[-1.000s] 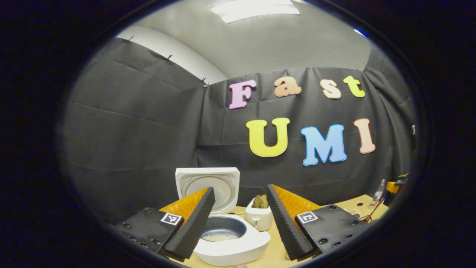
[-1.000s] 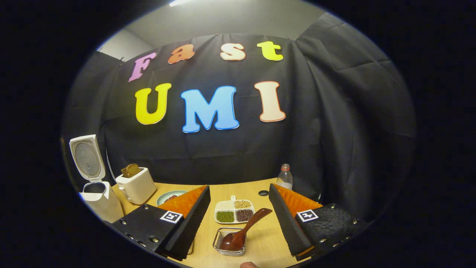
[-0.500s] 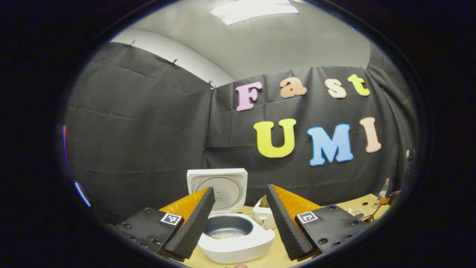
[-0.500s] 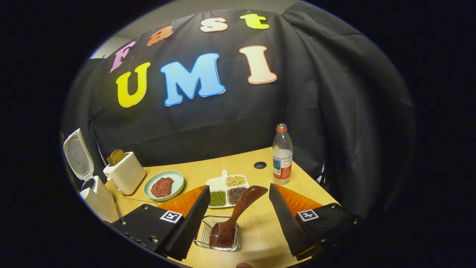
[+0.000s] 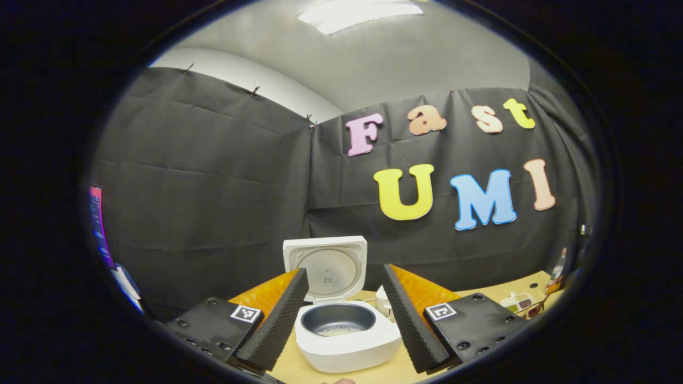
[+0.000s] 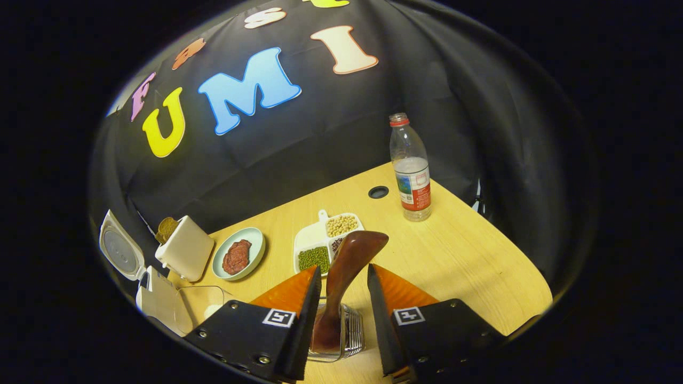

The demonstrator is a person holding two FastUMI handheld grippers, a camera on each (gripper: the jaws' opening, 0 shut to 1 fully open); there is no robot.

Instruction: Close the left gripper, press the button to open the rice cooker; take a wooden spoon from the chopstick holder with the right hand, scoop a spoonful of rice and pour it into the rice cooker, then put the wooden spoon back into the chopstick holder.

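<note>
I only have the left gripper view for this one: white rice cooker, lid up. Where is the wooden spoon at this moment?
Observer: The dark brown wooden spoon stands bowl-down in the small wire chopstick holder, with its handle leaning up and away.
Operator: And the right tongs?
Observer: The right tongs straddle that handle, one finger on each side. I cannot tell whether they press on it.
Operator: What lies past the holder?
Observer: A white divided tray of beans, and to the left of it a pale green round plate with a reddish piece of food.
</note>
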